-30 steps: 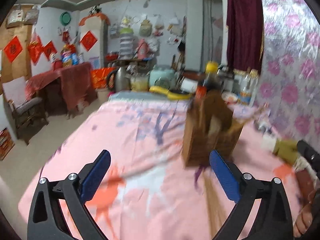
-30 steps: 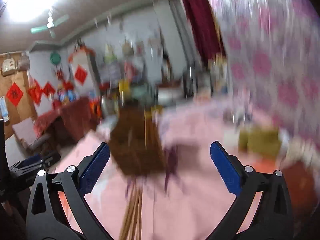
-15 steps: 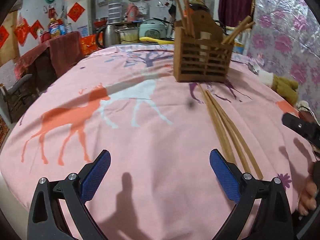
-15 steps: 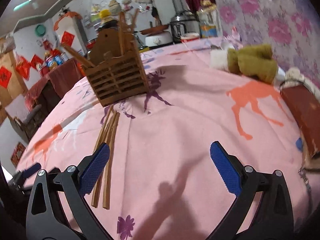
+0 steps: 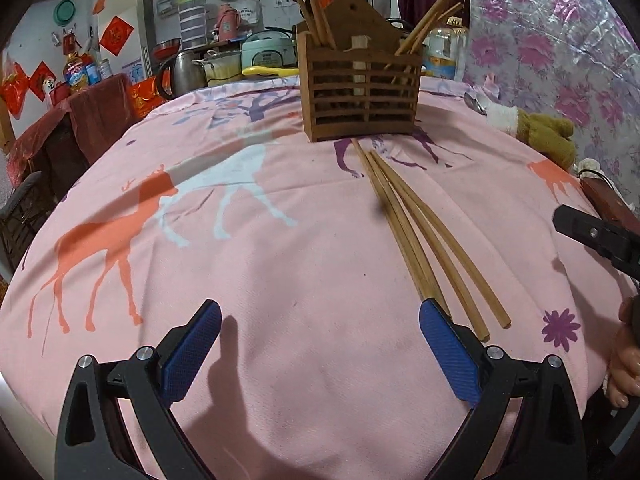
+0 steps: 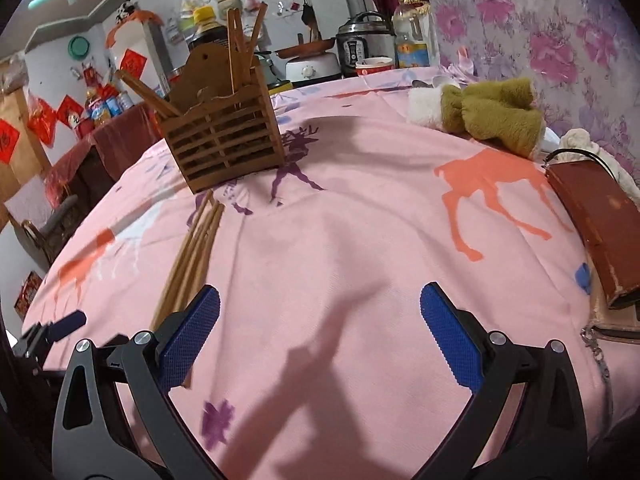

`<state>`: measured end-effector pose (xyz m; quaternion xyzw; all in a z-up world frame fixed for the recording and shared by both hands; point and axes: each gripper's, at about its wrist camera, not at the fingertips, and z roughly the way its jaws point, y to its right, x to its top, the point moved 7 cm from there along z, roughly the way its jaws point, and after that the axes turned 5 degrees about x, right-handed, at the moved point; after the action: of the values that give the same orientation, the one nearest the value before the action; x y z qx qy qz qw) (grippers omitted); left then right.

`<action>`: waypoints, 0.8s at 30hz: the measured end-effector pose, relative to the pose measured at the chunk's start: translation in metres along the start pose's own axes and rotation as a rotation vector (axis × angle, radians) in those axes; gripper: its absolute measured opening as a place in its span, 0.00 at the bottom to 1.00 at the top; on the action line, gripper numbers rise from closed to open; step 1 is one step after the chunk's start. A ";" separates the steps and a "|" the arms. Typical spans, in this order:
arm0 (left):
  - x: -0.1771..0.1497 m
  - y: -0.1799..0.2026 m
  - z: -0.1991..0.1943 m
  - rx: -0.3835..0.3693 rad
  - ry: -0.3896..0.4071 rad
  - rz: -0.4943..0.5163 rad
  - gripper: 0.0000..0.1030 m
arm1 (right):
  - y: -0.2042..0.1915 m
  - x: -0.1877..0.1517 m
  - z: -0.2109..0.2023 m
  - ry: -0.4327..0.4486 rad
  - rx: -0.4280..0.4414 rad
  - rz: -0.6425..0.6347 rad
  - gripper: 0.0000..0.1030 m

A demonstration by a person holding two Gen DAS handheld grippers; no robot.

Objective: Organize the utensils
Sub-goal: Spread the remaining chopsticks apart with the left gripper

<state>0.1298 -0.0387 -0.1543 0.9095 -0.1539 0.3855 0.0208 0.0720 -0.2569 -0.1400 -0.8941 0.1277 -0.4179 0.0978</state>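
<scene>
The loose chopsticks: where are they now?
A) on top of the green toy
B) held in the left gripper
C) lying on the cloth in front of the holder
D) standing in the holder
C: the loose chopsticks lie flat on the cloth, fanning out from the holder; both grippers are open and empty.

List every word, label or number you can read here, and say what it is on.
None can be read with confidence.
Red paper diamonds on the wall: one character each, too blurred.
Bottle label behind the table: print too small.
Rice cooker: panel marks too small.
Wooden holder and chopsticks: no text.
</scene>
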 end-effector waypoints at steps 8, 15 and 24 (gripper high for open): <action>-0.002 0.009 -0.001 -0.006 0.004 0.036 0.95 | 0.004 0.000 0.002 -0.019 0.040 0.037 0.94; -0.003 0.018 0.003 0.010 -0.005 0.086 0.95 | 0.005 -0.001 0.004 -0.035 0.070 0.066 0.94; 0.003 0.012 0.016 0.049 -0.053 0.060 0.96 | 0.003 -0.002 0.006 -0.053 0.106 0.075 0.94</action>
<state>0.1397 -0.0530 -0.1647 0.9147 -0.1722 0.3653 -0.0170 0.0745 -0.2582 -0.1460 -0.8931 0.1362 -0.3961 0.1639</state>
